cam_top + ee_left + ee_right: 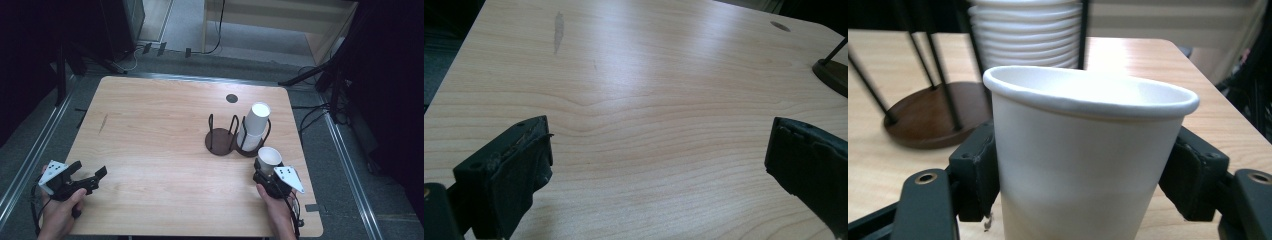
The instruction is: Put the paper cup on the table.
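Observation:
A white paper cup (pixel 269 158) (pixel 1083 160) stands upright between the jaws of my right gripper (pixel 267 172) (pixel 1083 175), which is shut on it at the table's front right. Just behind it a dark wire cup holder (pixel 235 137) has two round bases; its right bay holds a tilted stack of white cups (pixel 255 125) (pixel 1025 35), its left base (pixel 220 141) (pixel 935 112) is bare. My left gripper (pixel 92 176) (pixel 659 160) rests at the front left, open, with bare tabletop between its jaws.
The light wooden table (pixel 165 130) has a dark round grommet (pixel 231 98) near its far edge and a grey smear (pixel 103 123) (pixel 558 31) at the left. Cables and dark stands lie on the floor around the table.

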Action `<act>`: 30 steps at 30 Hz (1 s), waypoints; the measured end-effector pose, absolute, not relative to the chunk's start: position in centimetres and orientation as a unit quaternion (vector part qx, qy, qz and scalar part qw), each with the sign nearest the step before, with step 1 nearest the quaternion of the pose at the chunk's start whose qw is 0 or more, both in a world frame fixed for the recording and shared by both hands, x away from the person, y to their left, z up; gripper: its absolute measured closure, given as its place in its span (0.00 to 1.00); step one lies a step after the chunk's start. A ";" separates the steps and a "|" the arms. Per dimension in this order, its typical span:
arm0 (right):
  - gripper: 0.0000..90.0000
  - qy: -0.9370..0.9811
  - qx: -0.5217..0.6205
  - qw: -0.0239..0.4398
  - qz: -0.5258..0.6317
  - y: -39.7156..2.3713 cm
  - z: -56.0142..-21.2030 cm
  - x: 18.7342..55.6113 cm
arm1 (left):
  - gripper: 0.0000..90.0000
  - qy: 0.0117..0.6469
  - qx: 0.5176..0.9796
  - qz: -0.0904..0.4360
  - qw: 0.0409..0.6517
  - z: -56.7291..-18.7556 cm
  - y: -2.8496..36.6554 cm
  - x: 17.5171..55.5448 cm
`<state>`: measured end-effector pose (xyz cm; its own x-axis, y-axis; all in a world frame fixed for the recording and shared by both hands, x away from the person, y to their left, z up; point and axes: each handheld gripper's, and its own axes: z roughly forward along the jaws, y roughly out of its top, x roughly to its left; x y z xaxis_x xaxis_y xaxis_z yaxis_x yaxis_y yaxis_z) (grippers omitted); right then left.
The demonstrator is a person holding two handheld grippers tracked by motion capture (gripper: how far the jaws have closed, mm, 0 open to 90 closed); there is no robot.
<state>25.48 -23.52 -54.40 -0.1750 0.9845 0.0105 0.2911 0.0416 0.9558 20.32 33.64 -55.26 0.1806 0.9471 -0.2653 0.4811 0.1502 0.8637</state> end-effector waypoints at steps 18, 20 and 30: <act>0.28 0.655 0.472 0.358 0.468 -23.0 -54.6 24.7 | 0.00 0.586 0.609 0.241 0.477 -55.3 33.5 20.4; 0.28 0.661 0.464 0.359 0.468 -22.9 -54.6 24.6 | 0.00 0.585 0.611 0.240 0.476 -55.3 33.5 20.4; 0.20 0.673 0.456 0.349 0.466 -22.6 -54.6 24.6 | 0.00 0.583 0.612 0.240 0.478 -55.3 33.5 20.4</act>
